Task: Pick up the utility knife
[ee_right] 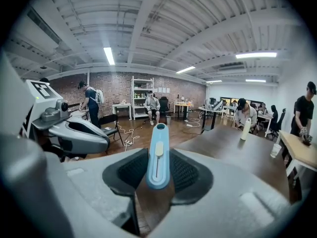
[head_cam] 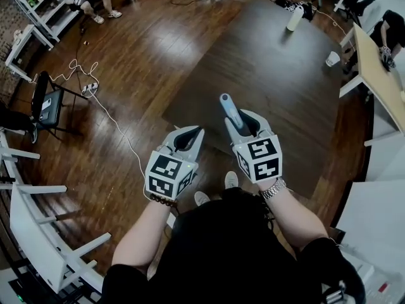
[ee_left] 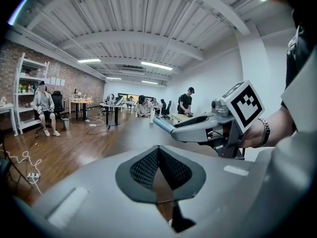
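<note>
Knife aloft: the blue utility knife [head_cam: 229,109] sits clamped in the right gripper [head_cam: 243,124], held in the air above a wood floor [head_cam: 139,56] and a dark tabletop [head_cam: 278,75].
Head view: the knife juts from the jaws toward 11 o'clock, while the left gripper [head_cam: 186,138], at 9 o'clock of the right one, has its jaws drawn together on nothing. Left gripper view: the mesh pads [ee_left: 146,167] meet at their tips with no object between them, and the right gripper [ee_left: 198,128] with its knife crosses at 2 o'clock. Right gripper view: both pads [ee_right: 183,172] press the knife's sides, its slider facing the camera and its end pointing to 12 o'clock; the left gripper [ee_right: 84,133] hangs at 9 o'clock.
</note>
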### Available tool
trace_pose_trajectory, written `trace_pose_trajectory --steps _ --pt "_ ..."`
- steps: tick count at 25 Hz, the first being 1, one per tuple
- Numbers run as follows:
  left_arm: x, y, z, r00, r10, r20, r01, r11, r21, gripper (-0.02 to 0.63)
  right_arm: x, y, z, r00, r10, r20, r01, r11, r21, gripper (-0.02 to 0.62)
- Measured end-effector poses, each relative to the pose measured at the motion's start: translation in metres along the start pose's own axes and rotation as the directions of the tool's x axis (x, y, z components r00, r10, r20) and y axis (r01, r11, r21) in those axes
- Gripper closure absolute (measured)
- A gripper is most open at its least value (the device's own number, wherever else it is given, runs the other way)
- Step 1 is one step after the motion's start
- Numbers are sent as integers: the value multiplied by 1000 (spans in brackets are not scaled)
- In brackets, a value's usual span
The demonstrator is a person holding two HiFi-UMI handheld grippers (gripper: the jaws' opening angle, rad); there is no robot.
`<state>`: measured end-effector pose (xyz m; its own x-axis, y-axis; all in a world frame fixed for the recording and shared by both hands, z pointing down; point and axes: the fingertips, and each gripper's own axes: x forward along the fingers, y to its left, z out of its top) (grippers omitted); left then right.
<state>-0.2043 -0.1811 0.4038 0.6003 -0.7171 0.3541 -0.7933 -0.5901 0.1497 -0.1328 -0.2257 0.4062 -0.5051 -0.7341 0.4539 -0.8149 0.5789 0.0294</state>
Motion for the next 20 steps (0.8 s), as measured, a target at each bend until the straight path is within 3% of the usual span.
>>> trace_pose_trajectory --steps 11,20 --pt "7 -24 29 997 32 65 -34 999 20 589 -33 -1 13 996 73 59 -70 996 -60 466" --pt "15 -39 38 995 66 70 -68 997 22 589 -44 -8 17 989 124 75 -118 990 -74 466"
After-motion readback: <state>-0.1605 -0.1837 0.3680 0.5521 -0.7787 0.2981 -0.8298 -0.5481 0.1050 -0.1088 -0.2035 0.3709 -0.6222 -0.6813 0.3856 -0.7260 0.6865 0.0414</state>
